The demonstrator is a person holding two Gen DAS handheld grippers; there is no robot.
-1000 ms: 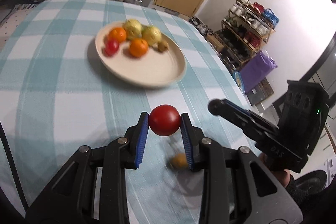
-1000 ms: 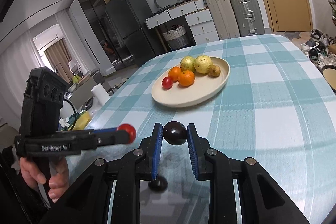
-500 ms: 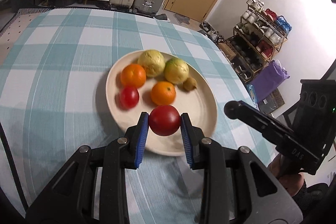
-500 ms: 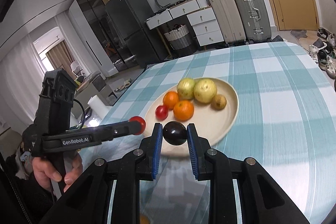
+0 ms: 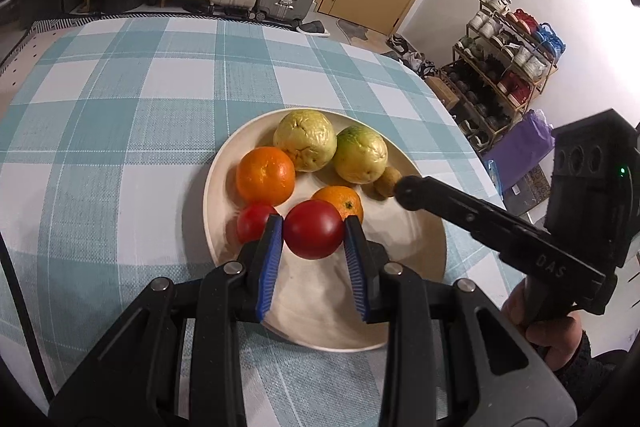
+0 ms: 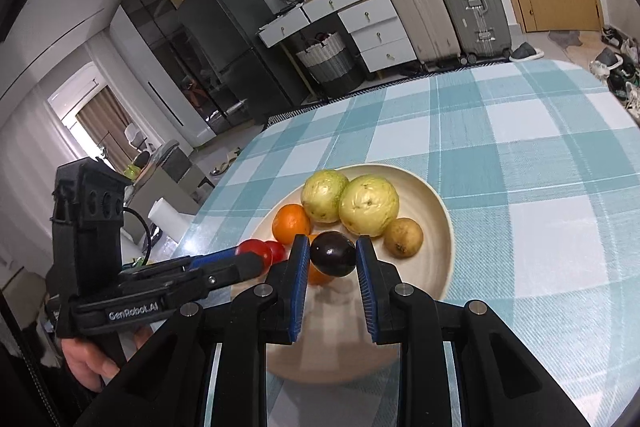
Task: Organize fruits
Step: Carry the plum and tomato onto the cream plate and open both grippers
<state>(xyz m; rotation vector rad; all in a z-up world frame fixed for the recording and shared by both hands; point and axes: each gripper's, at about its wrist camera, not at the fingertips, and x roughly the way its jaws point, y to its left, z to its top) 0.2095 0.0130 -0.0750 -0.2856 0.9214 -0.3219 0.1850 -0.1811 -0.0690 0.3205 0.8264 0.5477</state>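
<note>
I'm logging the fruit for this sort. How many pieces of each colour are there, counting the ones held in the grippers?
Red: 2, one in the left gripper, one on the plate
Orange: 2
Yellow-green: 2
Brown: 1
Dark purple: 1, in the right gripper
Total: 8

Glossy red tomato [image 5: 313, 229], matt cream plate [image 5: 404, 227], woven checked tablecloth [image 5: 120, 131] (coarse weave).

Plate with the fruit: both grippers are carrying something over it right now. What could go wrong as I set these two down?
The plate already holds six fruits, so free space is near its front only. The left gripper holds a red tomato right beside the small tomato and an orange; lowering there could knock them. The right gripper holds a dark round fruit, which may roll once released. Both grippers converge closely and could collide.
</note>
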